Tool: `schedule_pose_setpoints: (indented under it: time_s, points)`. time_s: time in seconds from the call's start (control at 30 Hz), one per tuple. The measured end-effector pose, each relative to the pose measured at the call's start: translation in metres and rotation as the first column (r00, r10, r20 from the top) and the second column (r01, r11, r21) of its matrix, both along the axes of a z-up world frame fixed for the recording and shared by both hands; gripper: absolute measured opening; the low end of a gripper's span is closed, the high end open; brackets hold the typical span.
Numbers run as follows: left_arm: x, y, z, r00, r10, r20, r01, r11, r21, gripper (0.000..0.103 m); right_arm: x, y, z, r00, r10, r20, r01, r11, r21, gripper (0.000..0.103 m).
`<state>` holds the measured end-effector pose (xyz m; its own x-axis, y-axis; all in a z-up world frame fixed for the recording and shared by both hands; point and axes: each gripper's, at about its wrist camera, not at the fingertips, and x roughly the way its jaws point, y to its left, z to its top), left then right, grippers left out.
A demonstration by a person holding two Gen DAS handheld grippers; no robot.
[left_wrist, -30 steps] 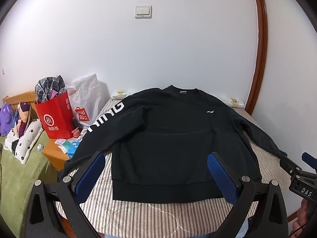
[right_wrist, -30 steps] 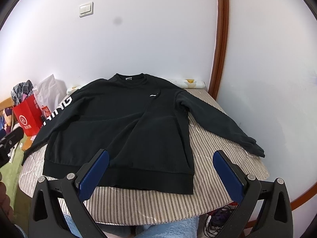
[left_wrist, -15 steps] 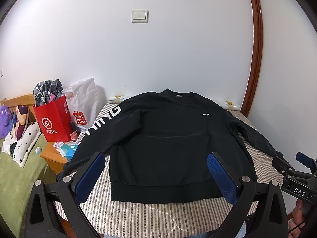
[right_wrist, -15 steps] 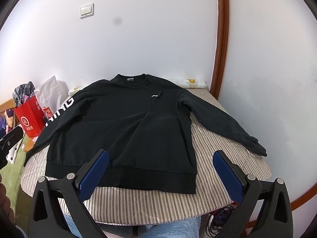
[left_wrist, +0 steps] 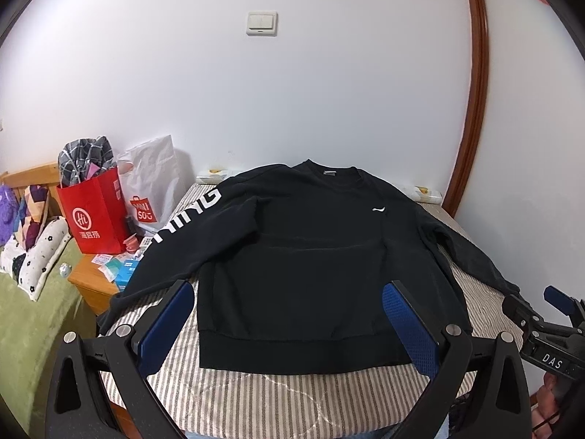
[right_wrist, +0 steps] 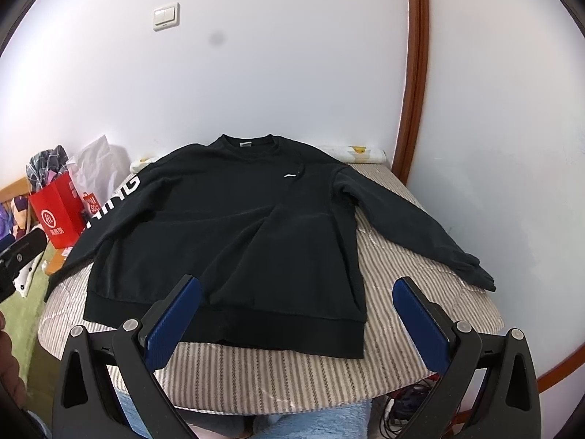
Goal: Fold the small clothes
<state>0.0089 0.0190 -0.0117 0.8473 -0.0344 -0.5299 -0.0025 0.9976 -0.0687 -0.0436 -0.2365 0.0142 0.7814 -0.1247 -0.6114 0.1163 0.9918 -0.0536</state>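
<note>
At the far left of the left wrist view lay a green blanket (left_wrist: 25, 314) with patterned pillows (left_wrist: 34, 241) on it, and just right of that a red paper bag (left_wrist: 93, 216) stood stuffed with plaid cloth, a white shopping bag (left_wrist: 153, 186) right behind it. Low in the frame the left gripper (left_wrist: 289, 323) hung with its jaws spread wide, nothing between the blue pads (left_wrist: 166, 320). Dead centre was the black sweatshirt (left_wrist: 299, 256), spread flat and face up on the striped bed (left_wrist: 278, 391), collar toward the wall at the top, hem toward the camera, white lettering running down the sleeve on the left side of the frame. A light switch (left_wrist: 261, 23) sat on the wall above. Over at the lower right edge the right gripper (left_wrist: 541, 303) poked in. From the right wrist view that right gripper (right_wrist: 298, 318) was also gaping wide and empty, hovering above the hem, while the plain sleeve (right_wrist: 413, 226) stretched out to the right edge of the bed, cuff near the wall
</note>
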Motion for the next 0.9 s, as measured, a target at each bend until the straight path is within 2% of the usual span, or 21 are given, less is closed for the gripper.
schedule_pose_setpoints:
  time_s: [0.13, 0.33, 0.5, 0.63, 0.73, 0.9]
  points:
    - [-0.006, 0.000, 0.000, 1.000, 0.000, 0.015, 0.000, 1.000, 0.024, 0.103, 0.004, -0.002, -0.004, 1.000, -0.014, -0.003, 0.014, 1.000, 0.023, 0.103]
    - [-0.003, -0.001, 0.001, 1.000, -0.001, 0.000, 0.001, 1.000, -0.012, 0.103, 0.003, 0.003, -0.005, 1.000, 0.003, -0.007, -0.003, 1.000, -0.001, 0.103]
    - [-0.008, -0.004, 0.000, 1.000, -0.016, 0.012, 0.015, 1.000, 0.018, 0.103, -0.002, 0.000, -0.001, 1.000, 0.002, 0.018, -0.002, 1.000, 0.012, 0.103]
    - [-0.005, 0.000, -0.002, 1.000, -0.025, 0.009, 0.025, 1.000, -0.018, 0.103, 0.002, 0.001, -0.002, 1.000, -0.010, 0.008, 0.010, 1.000, 0.008, 0.103]
    - [-0.005, 0.000, -0.005, 1.000, -0.020, 0.002, 0.020, 1.000, 0.015, 0.103, 0.000, 0.004, -0.002, 1.000, -0.005, 0.030, 0.005, 1.000, 0.007, 0.103]
    - [-0.001, 0.004, -0.008, 1.000, -0.021, -0.008, 0.021, 1.000, -0.023, 0.103, 0.007, 0.008, -0.007, 1.000, 0.008, 0.013, -0.008, 1.000, -0.003, 0.103]
